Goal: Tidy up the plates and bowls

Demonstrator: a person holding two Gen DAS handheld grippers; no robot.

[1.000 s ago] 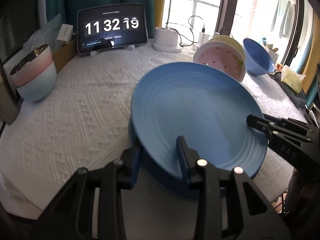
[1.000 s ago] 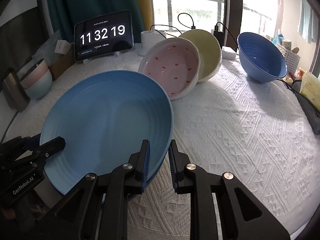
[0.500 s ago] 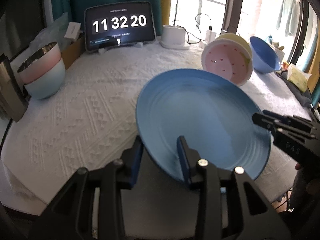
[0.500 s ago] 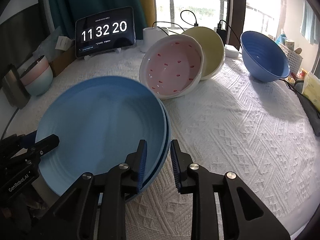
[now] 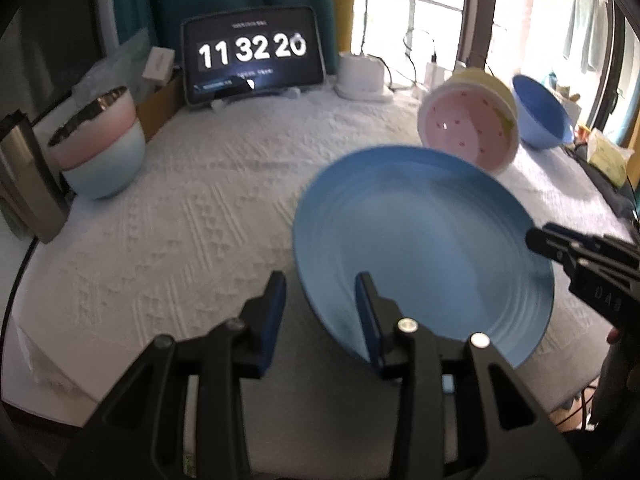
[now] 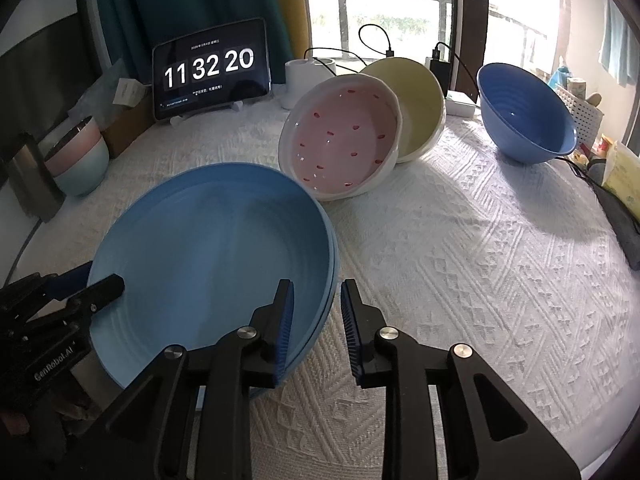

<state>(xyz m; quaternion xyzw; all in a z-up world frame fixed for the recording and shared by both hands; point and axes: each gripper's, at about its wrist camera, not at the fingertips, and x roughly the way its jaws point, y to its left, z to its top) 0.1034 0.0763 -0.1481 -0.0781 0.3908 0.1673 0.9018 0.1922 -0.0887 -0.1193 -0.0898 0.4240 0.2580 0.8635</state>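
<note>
your left gripper [image 5: 320,304]: jaws just opening, straddling blue plate [image 5: 420,240] rim, released | your right gripper [image 6: 316,320]: same, pads off rim | plates stacked on tablecloth [image 6: 460,280]

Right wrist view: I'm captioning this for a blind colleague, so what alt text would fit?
A right gripper straddles the near rim of stacked blue plates on a white textured cloth, with a gap at its pads. The left gripper reaches over the plates' far edge. Behind, a pink bowl leans on a yellow bowl.
</note>
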